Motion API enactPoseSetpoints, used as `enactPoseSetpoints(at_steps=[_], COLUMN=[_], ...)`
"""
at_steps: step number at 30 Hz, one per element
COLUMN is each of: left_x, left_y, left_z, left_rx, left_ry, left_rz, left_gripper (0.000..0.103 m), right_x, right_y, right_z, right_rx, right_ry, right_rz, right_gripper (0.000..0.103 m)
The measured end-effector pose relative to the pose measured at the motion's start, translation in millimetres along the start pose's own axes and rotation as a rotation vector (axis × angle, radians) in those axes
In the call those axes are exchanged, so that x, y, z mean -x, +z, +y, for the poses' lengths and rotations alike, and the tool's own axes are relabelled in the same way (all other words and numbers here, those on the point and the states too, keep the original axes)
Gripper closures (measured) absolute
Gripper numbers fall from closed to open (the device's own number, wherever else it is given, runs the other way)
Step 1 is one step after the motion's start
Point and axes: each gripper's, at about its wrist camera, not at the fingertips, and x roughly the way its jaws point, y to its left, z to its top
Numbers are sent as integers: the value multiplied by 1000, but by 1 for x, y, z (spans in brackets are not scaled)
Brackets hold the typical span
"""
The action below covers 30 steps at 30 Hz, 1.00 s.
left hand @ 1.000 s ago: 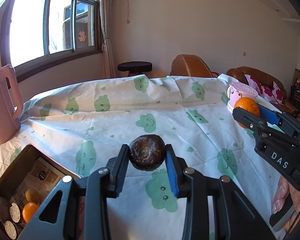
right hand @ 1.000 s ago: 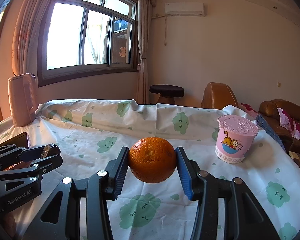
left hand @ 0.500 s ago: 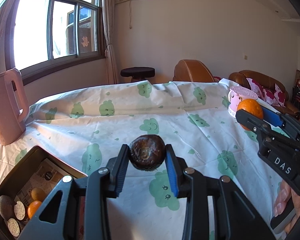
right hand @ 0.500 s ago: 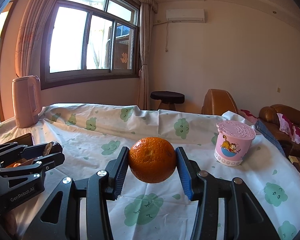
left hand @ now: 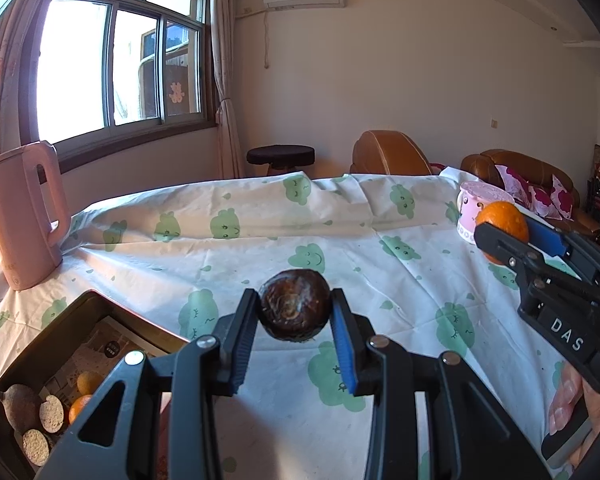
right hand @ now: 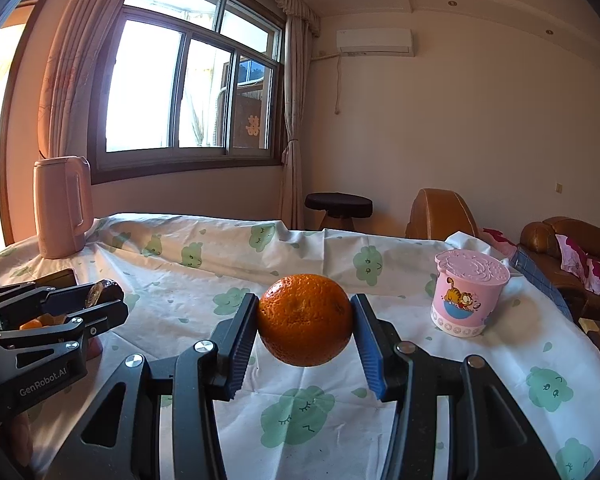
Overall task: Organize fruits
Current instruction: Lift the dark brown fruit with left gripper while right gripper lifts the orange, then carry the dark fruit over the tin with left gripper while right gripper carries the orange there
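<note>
My left gripper [left hand: 294, 308] is shut on a dark brown round fruit [left hand: 294, 304] and holds it above the tablecloth, just right of a dark tray [left hand: 66, 312]. The tray holds a small orange [left hand: 78, 407], a yellowish fruit [left hand: 88, 382] and brown fruits [left hand: 20, 406], some cut. My right gripper [right hand: 304, 320] is shut on an orange [right hand: 305, 319] above the cloth. In the left wrist view the right gripper [left hand: 512, 236] shows at the right with the orange [left hand: 502, 218]. In the right wrist view the left gripper [right hand: 100, 296] shows at the left.
A pink kettle [left hand: 20, 216] stands at the table's far left. A pink lidded cartoon cup [right hand: 468, 292] stands at the right. The white cloth with green clouds [left hand: 260, 248] covers the table. A stool [right hand: 338, 204] and brown sofas stand beyond the far edge.
Both grippers have risen and tilted up a little, each still holding its fruit. The tray and the kettle now show more fully in the left wrist view.
</note>
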Motion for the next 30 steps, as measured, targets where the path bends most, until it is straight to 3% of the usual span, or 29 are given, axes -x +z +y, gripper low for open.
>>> enactPoseSetpoints(at_steps=[15,30], left_x=[21,50], left_y=[-8,-15], left_z=[7,38], left_rx=[-11,28], left_ry=[5,23], left_rz=[-25,-38], left_gripper=[65,65], right_x=[8,19], right_y=[0,7], right_z=[15,58], right_rx=[19,18], right_ry=[54,190], right_rz=[-13,-4], right_gripper=[54,54])
